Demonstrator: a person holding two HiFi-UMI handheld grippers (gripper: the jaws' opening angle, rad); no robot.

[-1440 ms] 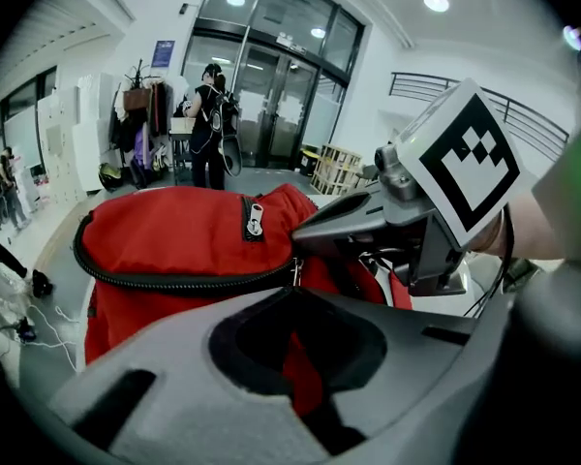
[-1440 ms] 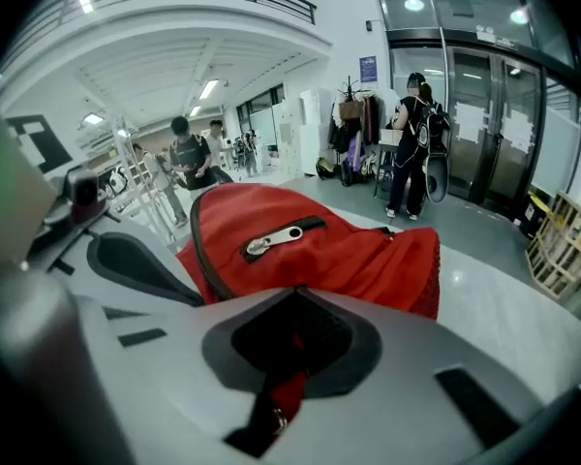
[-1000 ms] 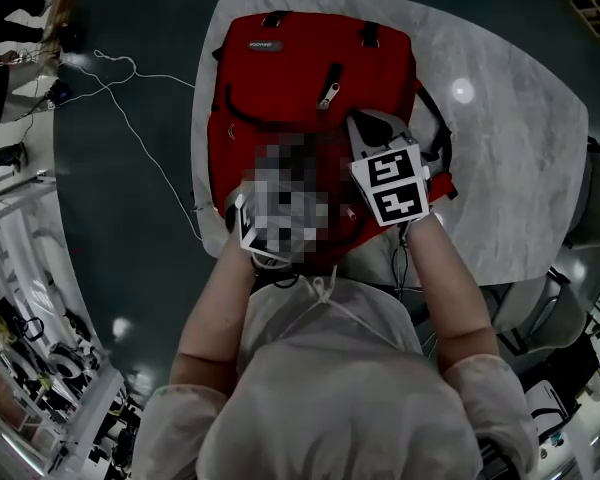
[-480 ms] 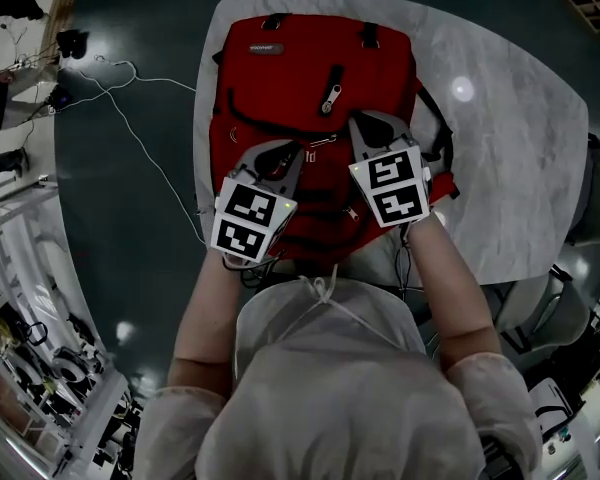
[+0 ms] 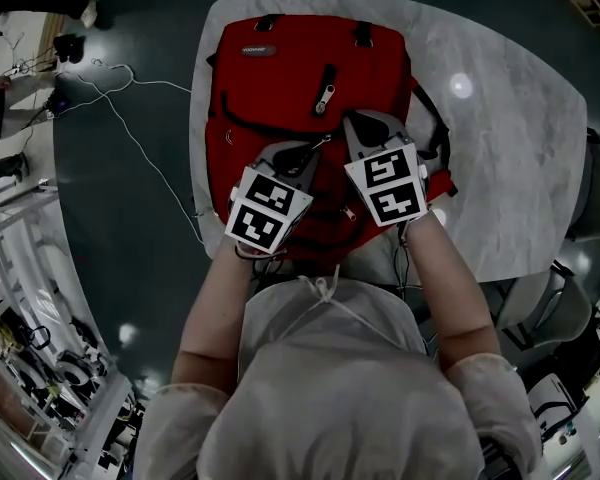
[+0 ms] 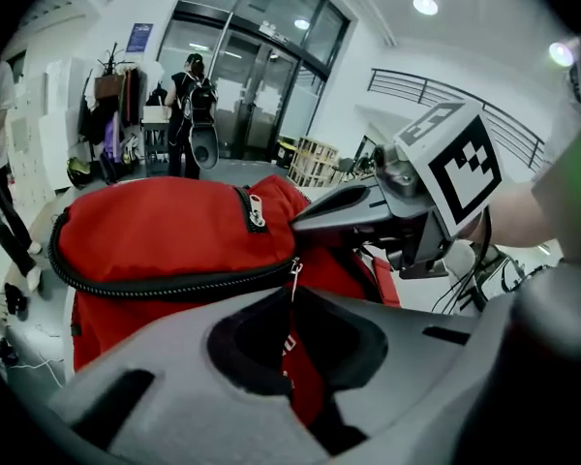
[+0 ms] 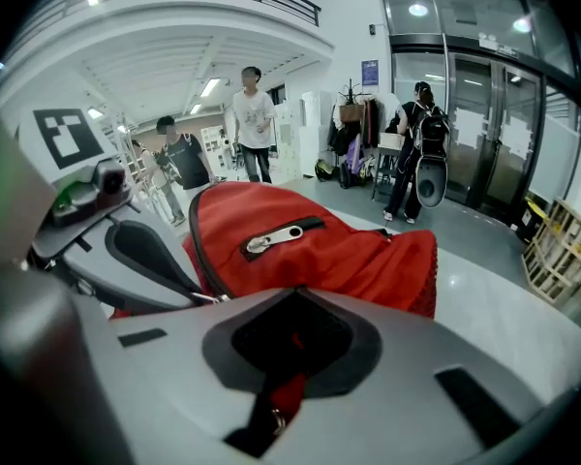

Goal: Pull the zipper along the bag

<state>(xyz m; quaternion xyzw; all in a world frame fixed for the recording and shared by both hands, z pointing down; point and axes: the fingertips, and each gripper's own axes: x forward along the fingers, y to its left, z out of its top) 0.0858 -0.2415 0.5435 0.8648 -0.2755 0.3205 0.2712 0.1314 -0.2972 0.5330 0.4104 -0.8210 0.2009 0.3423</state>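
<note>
A red backpack lies flat on the grey marble table. Its black main zipper curves across the left gripper view and ends at a metal slider right at my left gripper's tips. My left gripper is shut on the red pull tab hanging from that slider. Just to its right, my right gripper is shut on a fold of the bag's red fabric. A second silver pull lies flat on the front pocket.
Black shoulder straps stick out at the bag's right side. The table's left edge runs close beside the bag, with a white cable on the dark floor below. Several people stand far off in the hall.
My left gripper has shifted a little right and forward on the bag, closing in beside the right one. The right gripper and the bag have barely moved.
</note>
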